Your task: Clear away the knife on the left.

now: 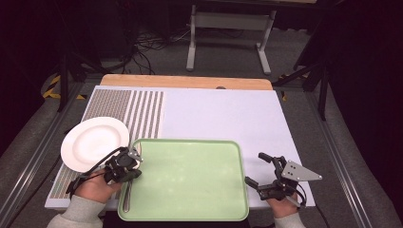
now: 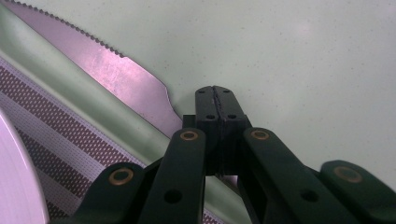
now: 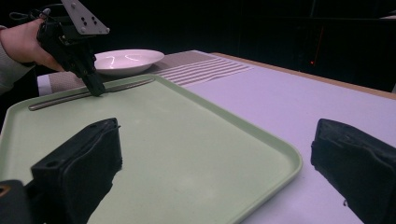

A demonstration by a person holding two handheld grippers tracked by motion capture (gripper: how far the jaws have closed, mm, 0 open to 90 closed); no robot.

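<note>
A metal knife [image 1: 127,197] with a serrated blade [image 2: 107,65] lies inside the pale green tray [image 1: 190,142], along its left rim. My left gripper [image 1: 133,164] points down at the knife's middle with its jaws pressed together. Its tips [image 2: 215,93] sit right beside the blade, and nothing shows between the pads. The right gripper view shows the left gripper [image 3: 96,90] touching down at the knife [image 3: 60,100]. My right gripper [image 1: 255,168] stands open at the tray's right rim [image 3: 280,154], one jaw over the tray and one over the table, holding nothing.
A white plate [image 1: 92,142] sits left of the tray on a striped mat [image 1: 142,111] at the table's left side. The white table top [image 1: 223,114] stretches beyond the tray to a wooden strip at the far edge.
</note>
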